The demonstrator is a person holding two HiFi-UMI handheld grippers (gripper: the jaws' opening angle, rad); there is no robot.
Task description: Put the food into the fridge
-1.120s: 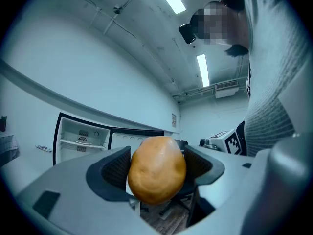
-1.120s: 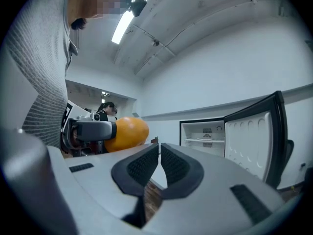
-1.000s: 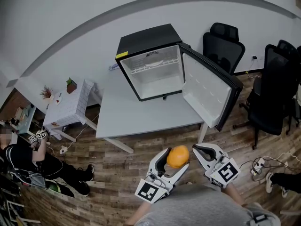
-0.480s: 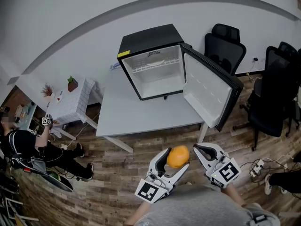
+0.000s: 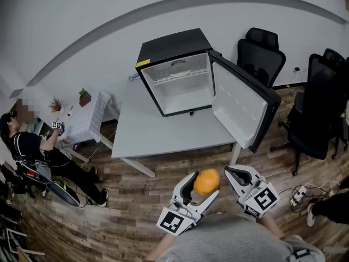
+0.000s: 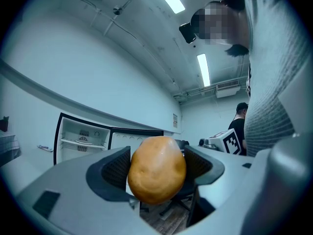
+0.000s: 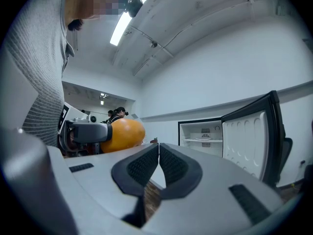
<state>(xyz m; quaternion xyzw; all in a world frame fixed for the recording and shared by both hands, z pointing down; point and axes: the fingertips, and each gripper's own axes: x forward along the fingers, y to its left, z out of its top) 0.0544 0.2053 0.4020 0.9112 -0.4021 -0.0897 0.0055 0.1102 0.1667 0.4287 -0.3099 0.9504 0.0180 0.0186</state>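
An orange, potato-shaped food item (image 5: 206, 181) (image 6: 156, 175) (image 7: 122, 135) is clamped between the jaws of my left gripper (image 5: 202, 185) (image 6: 157, 169), held in the air near my body. My right gripper (image 5: 236, 174) (image 7: 159, 166) hangs beside it to the right, shut with its pads together and nothing in them. The small black fridge (image 5: 175, 70) (image 6: 80, 140) (image 7: 204, 138) stands on the far side of a grey table (image 5: 163, 132), its door (image 5: 240, 105) (image 7: 254, 138) swung wide to the right. Its white interior shows a wire shelf.
A person (image 5: 32, 154) stands at the far left beside a small white side table (image 5: 82, 121) with a plant. Black office chairs (image 5: 260, 53) stand right of the fridge. Cables and a power strip (image 5: 300, 192) lie on the wooden floor at right.
Both grippers and the food have stayed still. The person at far left has risen from a crouch and now stands by the side table.
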